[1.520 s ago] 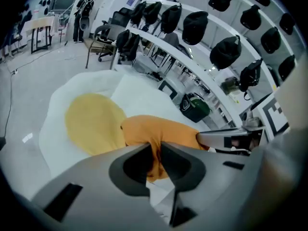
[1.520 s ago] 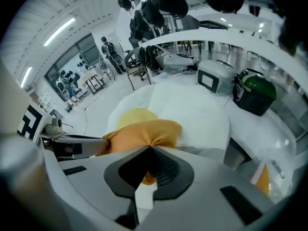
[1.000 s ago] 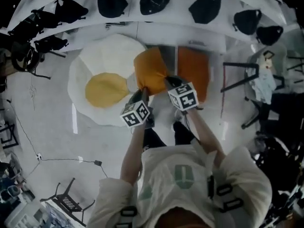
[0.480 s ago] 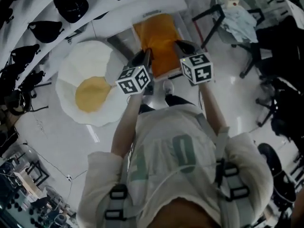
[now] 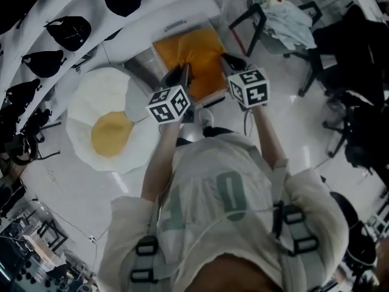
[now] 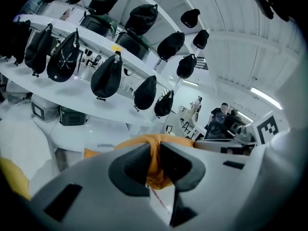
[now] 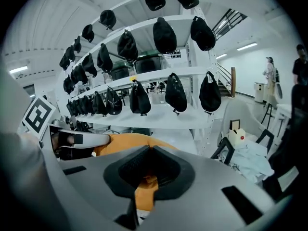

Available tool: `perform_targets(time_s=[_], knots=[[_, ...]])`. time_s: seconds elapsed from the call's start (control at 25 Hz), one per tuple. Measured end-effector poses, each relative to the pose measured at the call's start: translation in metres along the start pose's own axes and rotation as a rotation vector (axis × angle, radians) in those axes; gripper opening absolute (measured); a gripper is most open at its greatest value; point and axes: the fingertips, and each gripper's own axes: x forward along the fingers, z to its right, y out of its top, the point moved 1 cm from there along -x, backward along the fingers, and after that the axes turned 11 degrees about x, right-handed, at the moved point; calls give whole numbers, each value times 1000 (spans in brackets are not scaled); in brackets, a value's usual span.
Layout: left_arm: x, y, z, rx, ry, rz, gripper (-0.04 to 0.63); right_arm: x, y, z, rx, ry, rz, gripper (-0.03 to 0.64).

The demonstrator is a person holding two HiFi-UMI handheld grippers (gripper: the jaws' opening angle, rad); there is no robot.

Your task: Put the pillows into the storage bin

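An orange pillow (image 5: 193, 55) hangs between my two grippers over the grey storage bin (image 5: 144, 64) on the floor by the shelves. My left gripper (image 5: 184, 73) pinches the pillow's near left edge, and its jaws are closed on orange fabric (image 6: 155, 163) in the left gripper view. My right gripper (image 5: 228, 60) grips the near right edge, its pads shut on a fold of the same cloth (image 7: 146, 190). A big fried-egg pillow (image 5: 104, 129), white with a yellow yolk, lies on the floor left of the bin.
White curved shelves with several black caps (image 5: 70, 32) run behind the bin. A black-framed chair with pale cloth (image 5: 285, 20) stands to the right, with dark chairs (image 5: 358, 84) further right. Cables and stands (image 5: 27, 139) sit at the far left. People (image 6: 222, 115) stand far off.
Both grippers have carried the orange pillow from beside the egg pillow to above the bin. The head view has swung, so the egg pillow now sits lower left.
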Motion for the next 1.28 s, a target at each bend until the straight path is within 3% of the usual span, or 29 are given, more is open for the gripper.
perform_targets(time_s=[0.12, 0.2, 0.24, 0.52, 0.92, 1.04, 1.08, 1.16, 1.28], knots=[[4, 2, -12, -13, 43, -4, 153, 10, -4, 8, -41, 1, -28, 31], [7, 0, -19, -42, 60, -23, 230, 16, -9, 14, -67, -14, -36, 220], [8, 0, -21, -47, 61, -28, 230, 17, -13, 14, -76, -12, -41, 229], [6, 3, -28, -49, 76, -21, 230, 18, -21, 9, -53, 15, -26, 227], [-3, 31, -35, -12, 90, 38, 230, 19, 4, -6, -57, 51, 33, 227], [-18, 59, -36, 58, 123, 109, 211, 10, 32, -17, -65, 72, 116, 217], [-27, 73, -36, 102, 152, 149, 133, 4, 44, -21, -65, 75, 159, 192], [-49, 102, -31, 229, 219, 237, 24, -11, 71, -31, -60, 76, 259, 110], [-85, 140, -12, 421, 288, 350, 8, -37, 107, -51, -52, 90, 406, 30]])
